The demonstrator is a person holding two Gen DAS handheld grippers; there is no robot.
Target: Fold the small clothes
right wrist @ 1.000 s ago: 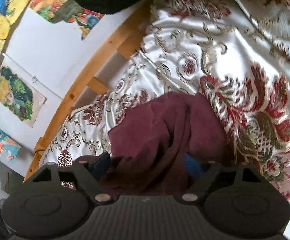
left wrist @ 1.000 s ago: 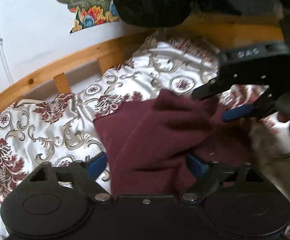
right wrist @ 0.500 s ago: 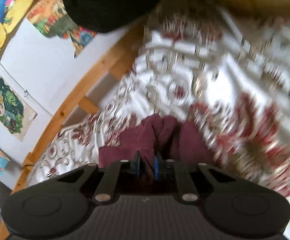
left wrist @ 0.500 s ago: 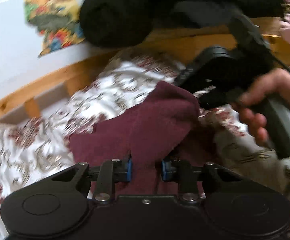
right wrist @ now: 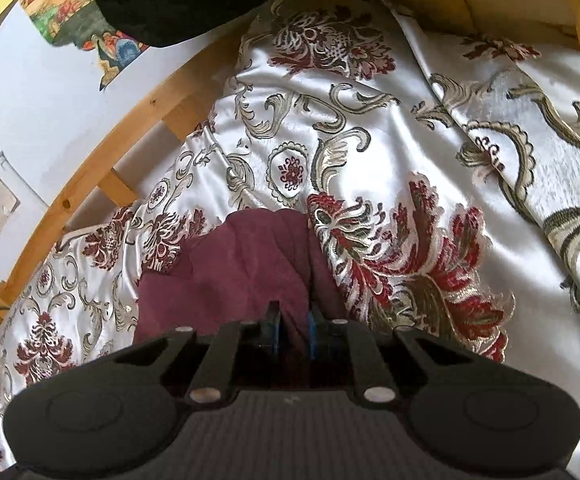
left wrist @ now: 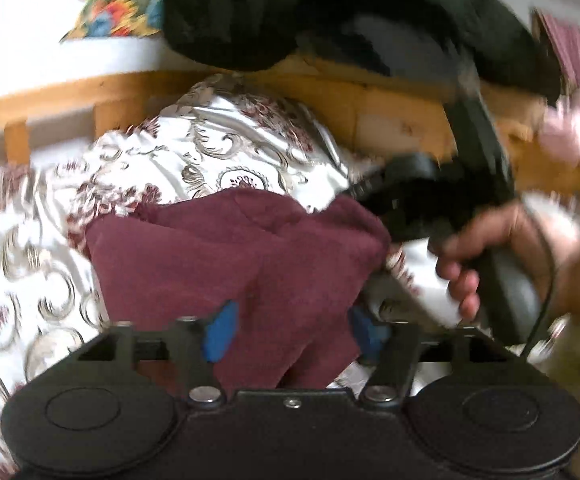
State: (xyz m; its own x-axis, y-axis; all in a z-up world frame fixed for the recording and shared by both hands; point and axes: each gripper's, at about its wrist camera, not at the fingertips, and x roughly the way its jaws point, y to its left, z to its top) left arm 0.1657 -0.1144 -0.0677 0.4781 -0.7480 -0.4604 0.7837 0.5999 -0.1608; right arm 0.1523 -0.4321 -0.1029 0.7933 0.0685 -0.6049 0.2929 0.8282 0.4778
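Observation:
A small maroon garment [left wrist: 230, 256] lies bunched on the patterned bedspread [left wrist: 226, 148]. My left gripper [left wrist: 290, 332] straddles its near edge. Its jaws are opening, the blue pads [left wrist: 218, 332] stand wide, and the cloth hangs loose between them. In the right wrist view my right gripper [right wrist: 293, 330] is shut, pinching a raised fold of the maroon garment [right wrist: 250, 264]. The left wrist view also shows the right gripper [left wrist: 374, 220] at the garment's far right corner, held by a hand [left wrist: 486, 248].
A wooden bed frame [left wrist: 390, 120] runs along the back and the left [right wrist: 90, 168]. A dark sleeve [left wrist: 242, 12] hangs over the top of both views. Colourful pictures [right wrist: 70, 20] hang on the white wall. Something pink [left wrist: 574, 136] sits at far right, blurred.
The right gripper went from wide apart to shut on a fold of the garment. The left gripper closed on the cloth half a second ago and now stands wide again.

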